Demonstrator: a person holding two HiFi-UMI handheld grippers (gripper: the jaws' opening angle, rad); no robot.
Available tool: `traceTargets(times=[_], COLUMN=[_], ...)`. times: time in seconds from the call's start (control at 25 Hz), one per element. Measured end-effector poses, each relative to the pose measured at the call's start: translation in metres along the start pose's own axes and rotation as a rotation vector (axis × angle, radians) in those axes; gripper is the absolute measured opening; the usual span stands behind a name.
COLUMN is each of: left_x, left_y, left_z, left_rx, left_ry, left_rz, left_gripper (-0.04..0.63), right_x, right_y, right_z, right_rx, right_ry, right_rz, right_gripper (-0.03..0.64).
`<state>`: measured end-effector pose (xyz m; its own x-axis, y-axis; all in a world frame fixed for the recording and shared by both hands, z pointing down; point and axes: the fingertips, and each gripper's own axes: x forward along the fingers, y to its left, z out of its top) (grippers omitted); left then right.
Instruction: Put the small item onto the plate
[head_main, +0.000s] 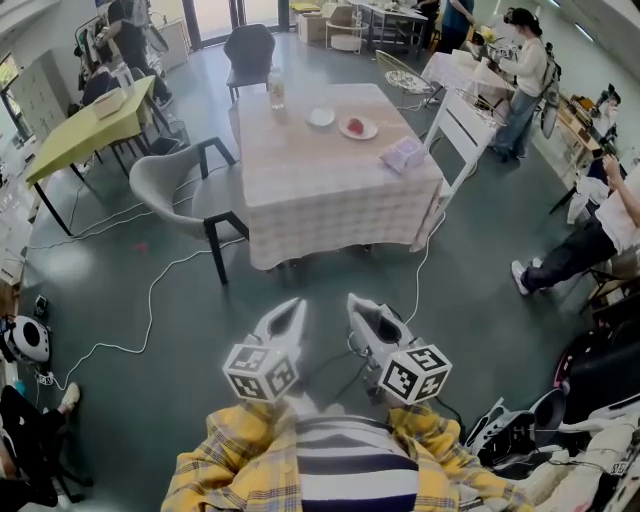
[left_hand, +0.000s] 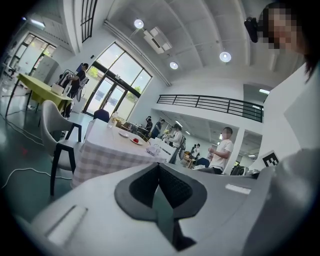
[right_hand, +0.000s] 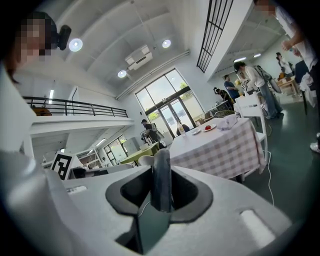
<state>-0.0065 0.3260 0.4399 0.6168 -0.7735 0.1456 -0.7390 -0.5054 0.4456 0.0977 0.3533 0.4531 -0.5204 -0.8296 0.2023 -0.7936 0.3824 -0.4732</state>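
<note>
Far ahead stands a table under a checked cloth. On it are a small white plate and a second plate with a red thing on it. That second plate also shows far off in both gripper views. Both grippers hang low near my body, well short of the table. My left gripper is shut, its pads meeting at the tips with nothing between them. My right gripper is shut on a slim dark grey item that stands upright between the pads.
A bottle and a pale packet also sit on the table. A grey chair stands at its left and a white chair at its right. White cables trail over the floor. People stand and sit at the right.
</note>
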Motion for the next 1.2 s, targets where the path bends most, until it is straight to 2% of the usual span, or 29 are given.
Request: traceTargets(times=[0.24,0.68,1.2], left_x=[0.025,0.078,0.115], left_y=[0.022,0.09,0.153], left_z=[0.016,0.058,0.087], left_rx=[-0.017,-0.045,-0.017], left_ry=[0.01,0.035,0.083], left_rz=[-0.015,-0.061,-0.126], left_gripper=[-0.012,-0.012,-0.012], right_x=[0.034,0.124,0.208], right_y=[-0.003,-0.01,-0.016], right_z=[0.019,0.046,0.061], right_rx=[-0.016,-0.026,-0.014], right_ry=[0.004,0.007,-0.019], right_rz=[-0.008,-0.052,-0.109], right_gripper=[0.103,0.103,0.103])
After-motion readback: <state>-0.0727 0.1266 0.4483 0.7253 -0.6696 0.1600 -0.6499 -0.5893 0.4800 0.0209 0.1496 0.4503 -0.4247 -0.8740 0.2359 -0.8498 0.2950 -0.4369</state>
